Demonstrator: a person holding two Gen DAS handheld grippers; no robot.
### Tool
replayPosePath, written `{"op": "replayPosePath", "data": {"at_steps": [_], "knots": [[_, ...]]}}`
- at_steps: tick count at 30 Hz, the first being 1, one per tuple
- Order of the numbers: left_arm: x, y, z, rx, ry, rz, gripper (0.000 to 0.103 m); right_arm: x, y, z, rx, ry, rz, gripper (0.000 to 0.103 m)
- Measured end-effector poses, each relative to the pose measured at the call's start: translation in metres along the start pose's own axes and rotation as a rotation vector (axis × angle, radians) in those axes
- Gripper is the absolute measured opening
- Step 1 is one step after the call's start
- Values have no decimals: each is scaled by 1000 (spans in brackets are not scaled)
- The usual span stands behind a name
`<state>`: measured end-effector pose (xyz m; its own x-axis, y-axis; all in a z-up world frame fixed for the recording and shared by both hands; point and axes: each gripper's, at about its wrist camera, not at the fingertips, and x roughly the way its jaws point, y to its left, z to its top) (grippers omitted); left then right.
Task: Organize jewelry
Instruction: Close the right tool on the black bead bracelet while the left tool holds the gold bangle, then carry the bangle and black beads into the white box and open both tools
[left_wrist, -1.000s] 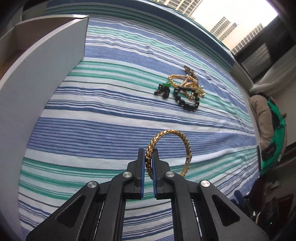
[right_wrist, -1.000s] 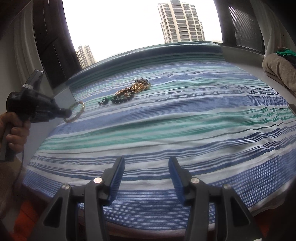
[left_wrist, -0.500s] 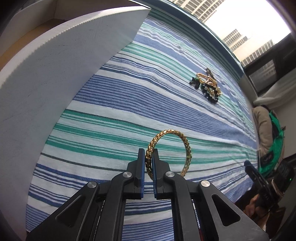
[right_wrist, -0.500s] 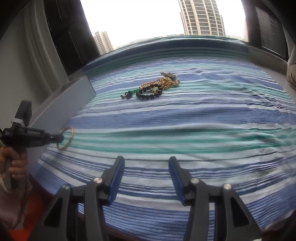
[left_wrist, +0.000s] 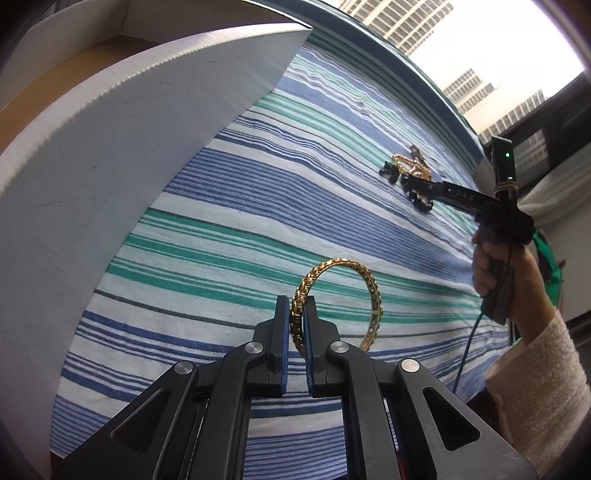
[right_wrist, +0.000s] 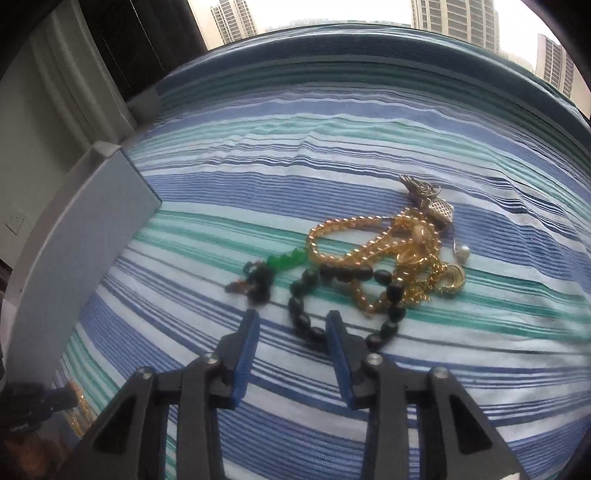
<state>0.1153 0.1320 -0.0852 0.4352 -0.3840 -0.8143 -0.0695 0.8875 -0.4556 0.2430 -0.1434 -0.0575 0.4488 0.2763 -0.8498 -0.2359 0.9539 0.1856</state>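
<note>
— What's the biggest thing in sight?

— A bed under a blue, green and white striped cover (left_wrist: 229, 206). On its left edge stands a white box (left_wrist: 110, 155) with tall walls; its brown inside shows over the rim, and I can't tell whether anything lies in it.

— And the jewelry?

— A tangled pile (right_wrist: 373, 266) lies flat on the cover, well apart from the box. Its long axis runs from lower left to upper right in the right wrist view: green beads (right_wrist: 288, 260) at the left end, a black bead bracelet (right_wrist: 314, 325) as an open loop nearest the camera, gold chains (right_wrist: 354, 236) across the middle, a small pearl piece (right_wrist: 462, 253) at the far right.

— The right gripper?

— The right gripper (right_wrist: 291, 332) hangs just over the near arc of the black beads. Its jaws have just been closing yet stand partly apart, with nothing pinched between the pads.

— The left one?

— The left gripper (left_wrist: 294, 321) is clamped on a gold bangle (left_wrist: 373, 295), held on edge, upright, its ring opening facing sideways, above the cover near the box wall.
</note>
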Motion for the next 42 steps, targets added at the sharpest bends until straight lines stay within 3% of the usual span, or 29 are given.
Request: {"op": "replayPosePath", "data": {"at_steps": [3,4,8,13,17,21,25,29,33,37,42], "knots": [[-2,3,0,-2,-2,7,5,26,4,9,-26,38,-43,35],[-3,4,0,-4,-2,8,5,26,8,9,-48,20,-58,12],[-14,2,-1,-5,-15,0,5,11,7,8,2,9,-16,12],[-46,-7,0,-20,-54,-55,5,-53,-1,3,76,-98,105,12],[-92,-9,7,-32,-121,-104,5,-101,24,8,53,-161,226,12],[-145,10,16,-53,-234,-63,5,-136,74,19,-20,-220,335,12],[-183,55,26,-115,-321,56,5,-150,131,34,-71,-247,451,12],[-183,102,37,-182,-309,161,5,-143,189,52,-110,-236,556,12],[-156,133,48,-205,-239,225,5,-120,243,69,-141,-225,586,12],[-127,151,58,-231,-182,260,5,-82,287,82,-184,-252,534,12],[-117,156,58,-240,-164,297,6,-35,320,83,-245,-213,418,12]]}}
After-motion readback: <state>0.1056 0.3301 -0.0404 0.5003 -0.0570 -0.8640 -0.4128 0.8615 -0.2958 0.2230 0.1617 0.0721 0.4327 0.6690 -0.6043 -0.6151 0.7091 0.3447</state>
